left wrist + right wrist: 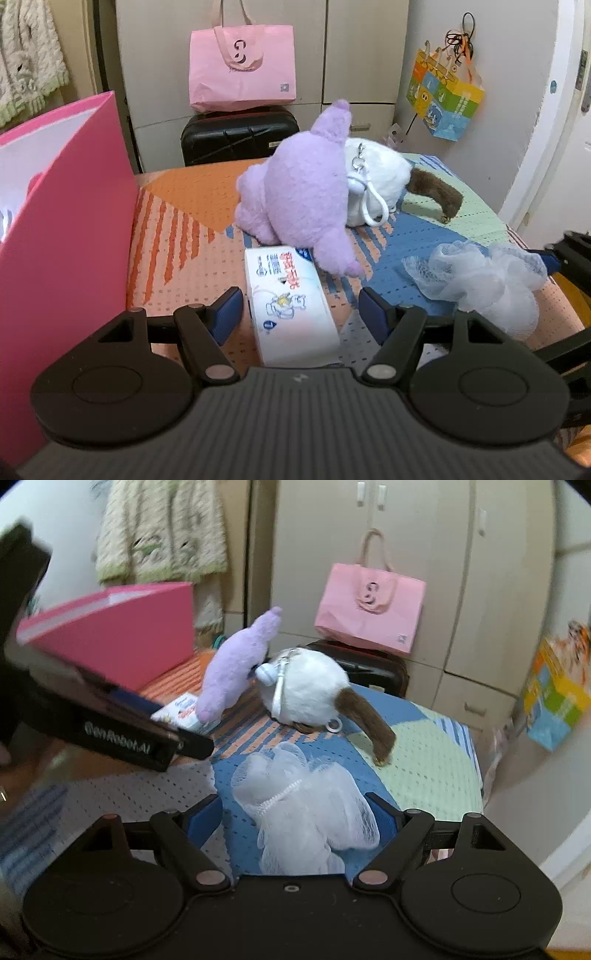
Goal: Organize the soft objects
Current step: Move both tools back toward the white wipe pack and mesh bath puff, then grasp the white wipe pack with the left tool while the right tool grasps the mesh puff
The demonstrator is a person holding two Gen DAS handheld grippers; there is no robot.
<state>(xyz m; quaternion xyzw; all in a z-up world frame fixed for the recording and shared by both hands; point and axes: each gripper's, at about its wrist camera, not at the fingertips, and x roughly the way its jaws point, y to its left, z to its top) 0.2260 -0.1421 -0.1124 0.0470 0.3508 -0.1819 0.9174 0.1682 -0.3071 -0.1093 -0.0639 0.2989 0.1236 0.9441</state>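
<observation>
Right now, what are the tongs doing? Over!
Left tongs open around tissue pack. Right tongs open around mesh pouf. Purple plush leans on the pack's far end.

The left tool (pixel 301 312) is held low and level, pointing toward the far side, its two blue-padded fingers (pixel 226 314) spread wide apart with nothing clamped between them. The right tool (pixel 297 825) sits to the right of it, tilted downward, its fingers (pixel 205 821) likewise spread wide. In the right wrist view the left tool's black body (pixel 122 734) crosses the left side, angled toward the far right.
</observation>
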